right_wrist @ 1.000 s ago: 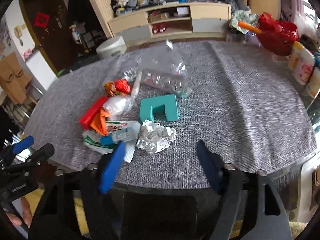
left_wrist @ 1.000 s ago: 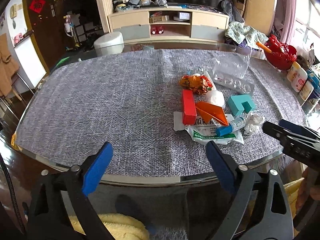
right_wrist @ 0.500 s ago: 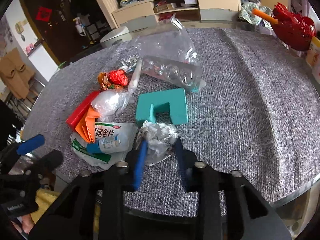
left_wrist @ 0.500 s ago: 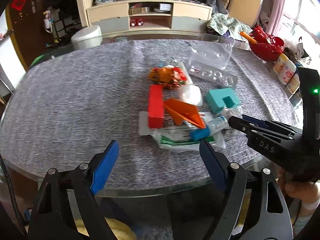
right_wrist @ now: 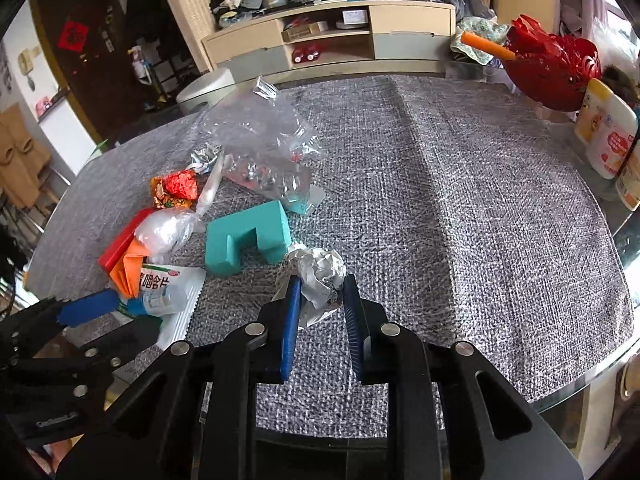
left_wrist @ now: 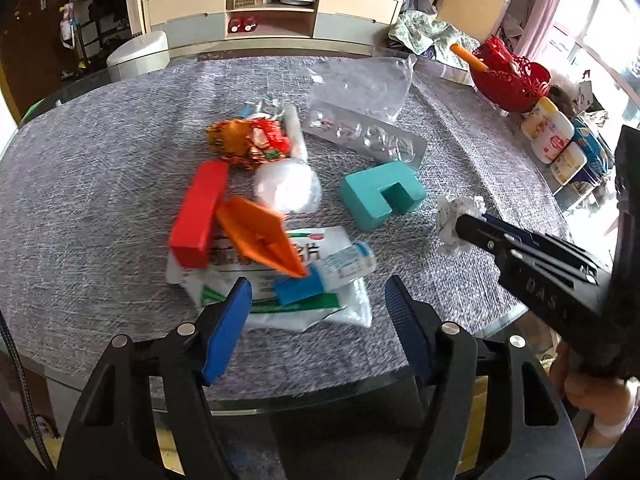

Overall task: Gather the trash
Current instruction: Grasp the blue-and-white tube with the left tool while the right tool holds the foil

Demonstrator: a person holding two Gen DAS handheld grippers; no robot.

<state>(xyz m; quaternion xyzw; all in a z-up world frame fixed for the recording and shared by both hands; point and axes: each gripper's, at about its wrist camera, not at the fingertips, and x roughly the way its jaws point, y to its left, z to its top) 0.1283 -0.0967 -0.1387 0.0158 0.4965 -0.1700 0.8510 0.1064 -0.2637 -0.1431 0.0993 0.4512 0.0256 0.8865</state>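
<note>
A crumpled white paper ball [right_wrist: 320,276] sits between the blue pads of my right gripper [right_wrist: 320,300], which is shut on it; it also shows in the left wrist view [left_wrist: 456,216]. My left gripper [left_wrist: 316,304] is open, just in front of a white printed sachet [left_wrist: 280,296] and a small blue-capped tube [left_wrist: 332,272] at the table's near edge. Behind them lie an orange folded paper [left_wrist: 260,236], a red block [left_wrist: 200,212], a teal block [left_wrist: 380,192], a clear wrapped ball [left_wrist: 286,186], a foil snack wrapper [left_wrist: 248,140] and a clear blister tray [left_wrist: 360,132].
The grey woven tablecloth [right_wrist: 460,208] covers an oval glass table. A red basket [right_wrist: 556,68] and white bottles [right_wrist: 608,132] stand at the right edge. A crumpled clear bag [right_wrist: 256,128] lies behind the pile. A cabinet [left_wrist: 272,16] stands beyond.
My right gripper moved forward and closed on the crumpled paper ball. My left gripper moved forward and right toward the sachet and tube, still open.
</note>
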